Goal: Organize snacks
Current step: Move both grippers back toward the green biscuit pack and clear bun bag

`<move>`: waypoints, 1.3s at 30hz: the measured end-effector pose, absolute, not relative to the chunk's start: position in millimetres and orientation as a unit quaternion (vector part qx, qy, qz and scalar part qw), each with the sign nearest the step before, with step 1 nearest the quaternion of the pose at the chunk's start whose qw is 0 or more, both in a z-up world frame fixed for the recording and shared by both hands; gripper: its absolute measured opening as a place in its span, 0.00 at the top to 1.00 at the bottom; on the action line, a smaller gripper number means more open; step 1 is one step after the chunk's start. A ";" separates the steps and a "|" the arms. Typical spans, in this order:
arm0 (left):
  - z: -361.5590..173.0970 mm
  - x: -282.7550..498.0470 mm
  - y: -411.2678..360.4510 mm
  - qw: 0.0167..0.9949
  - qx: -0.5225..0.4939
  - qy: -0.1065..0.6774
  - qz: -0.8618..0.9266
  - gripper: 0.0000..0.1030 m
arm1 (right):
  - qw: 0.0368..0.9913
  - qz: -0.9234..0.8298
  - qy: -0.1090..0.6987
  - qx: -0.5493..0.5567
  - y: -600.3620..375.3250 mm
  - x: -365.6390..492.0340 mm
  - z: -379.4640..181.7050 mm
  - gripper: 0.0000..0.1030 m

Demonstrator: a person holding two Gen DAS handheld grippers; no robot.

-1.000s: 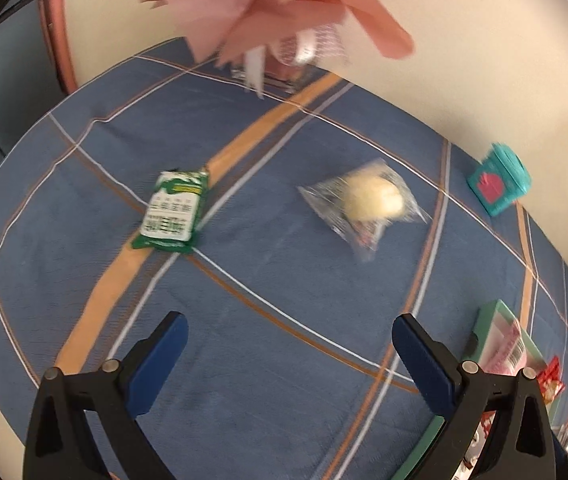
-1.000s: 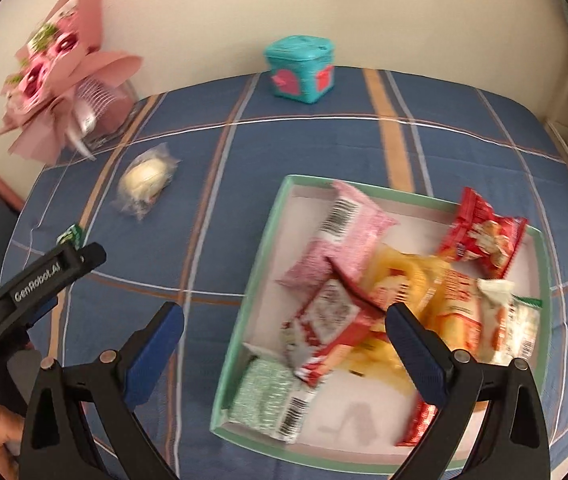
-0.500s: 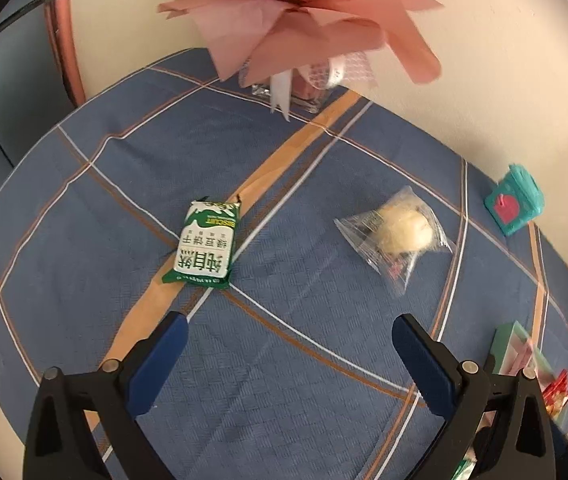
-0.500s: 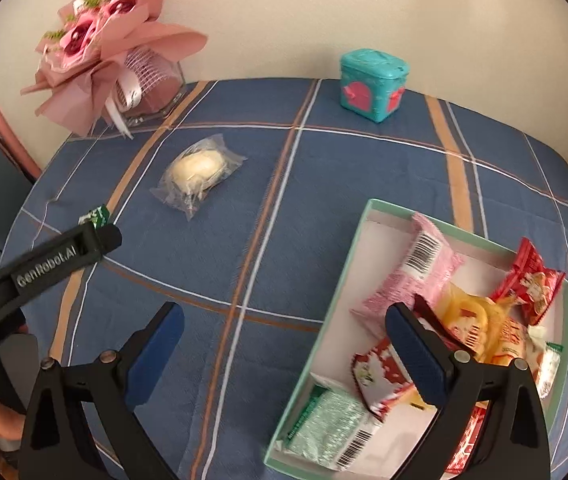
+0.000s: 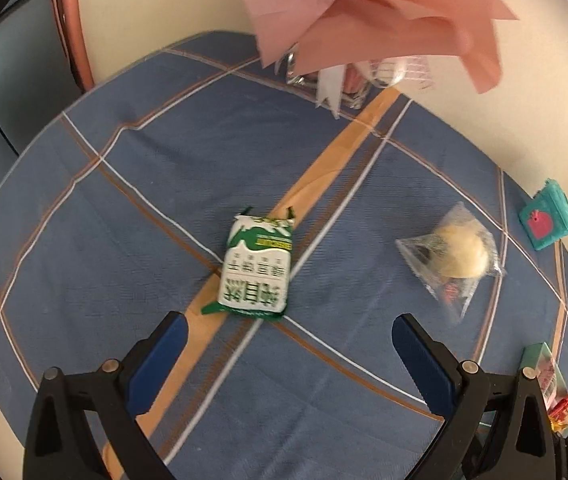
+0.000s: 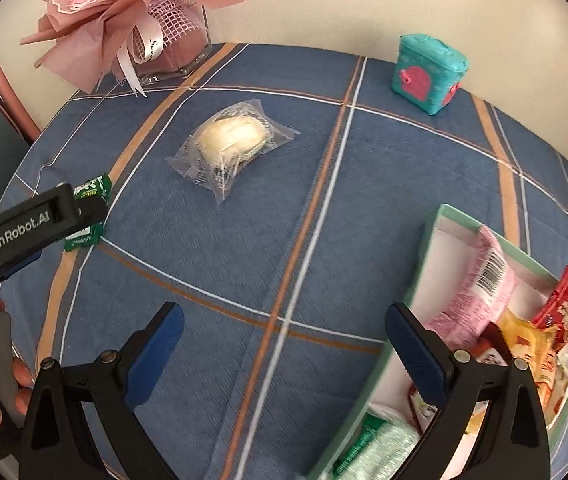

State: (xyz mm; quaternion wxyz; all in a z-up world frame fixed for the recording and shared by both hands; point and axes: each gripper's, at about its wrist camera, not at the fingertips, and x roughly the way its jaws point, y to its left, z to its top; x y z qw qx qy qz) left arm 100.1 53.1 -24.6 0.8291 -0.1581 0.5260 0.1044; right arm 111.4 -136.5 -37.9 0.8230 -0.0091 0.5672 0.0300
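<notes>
Your left gripper [image 5: 288, 344], jaws spread wide and empty, hangs over the green snack packet [image 5: 257, 268] lying flat just ahead, slightly left of centre. Your right gripper [image 6: 284, 344] (also released) idles beside the box [image 6: 420, 276]. Off-centre closing could nudge the packet away.
</notes>
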 end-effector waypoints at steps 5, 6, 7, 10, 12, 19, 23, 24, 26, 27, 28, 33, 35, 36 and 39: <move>-30.0 106.3 72.7 0.825 -0.183 0.521 0.120 0.00 | 0.819 0.024 0.573 0.010 -133.6 122.5 -43.0 0.02; -31.0 108.3 74.7 0.825 -0.184 0.521 0.119 0.01 | 0.820 0.023 0.572 0.017 -134.4 125.1 -42.8 0.02; -32.0 109.7 76.3 0.824 -0.187 0.522 0.118 0.01 | 0.821 0.019 0.571 0.023 -135.1 128.0 -42.3 0.02; -36.0 112.3 81.9 0.820 -0.205 0.522 0.116 0.01 | 0.825 0.011 0.563 0.045 -138.4 138.0 -40.0 0.02; -38.2 115.1 85.0 0.818 -0.214 0.522 0.113 0.01 | 0.825 0.012 0.561 0.071 -141.9 146.0 -38.3 0.02; -39.1 126.5 94.4 0.821 -0.209 0.518 0.117 0.07 | 0.814 0.012 0.561 0.151 -145.1 179.5 -34.8 0.02; -45.0 134.3 96.5 0.820 -0.206 0.522 0.112 0.11 | 0.805 0.009 0.568 0.172 -141.7 196.9 -39.0 0.02; -46.9 135.5 97.5 0.819 -0.207 0.524 0.113 0.11 | 0.804 0.009 0.570 0.171 -139.5 201.6 -39.9 0.02; -51.3 138.6 99.2 0.815 -0.212 0.528 0.113 0.11 | 0.803 0.006 0.571 0.169 -136.3 210.0 -41.3 0.02; -53.3 140.0 99.5 0.814 -0.213 0.529 0.111 0.11 | 0.804 0.002 0.571 0.168 -133.7 215.3 -41.6 0.02; -54.9 141.6 99.2 0.813 -0.213 0.530 0.110 0.13 | 0.803 0.000 0.571 0.169 -131.7 219.5 -41.8 0.02; -62.6 146.7 99.3 0.810 -0.212 0.536 0.108 0.17 | 0.803 -0.011 0.576 0.152 -118.0 239.4 -48.1 0.02; -65.0 149.1 100.0 0.809 -0.212 0.538 0.109 0.17 | 0.803 -0.016 0.577 0.147 -115.0 244.6 -51.7 0.02; -66.3 150.8 100.2 0.808 -0.212 0.538 0.110 0.17 | 0.803 -0.023 0.578 0.144 -113.4 248.4 -54.3 0.02; -68.1 152.9 100.8 0.809 -0.211 0.538 0.112 0.17 | 0.802 -0.041 0.580 0.136 -111.3 255.6 -61.9 0.02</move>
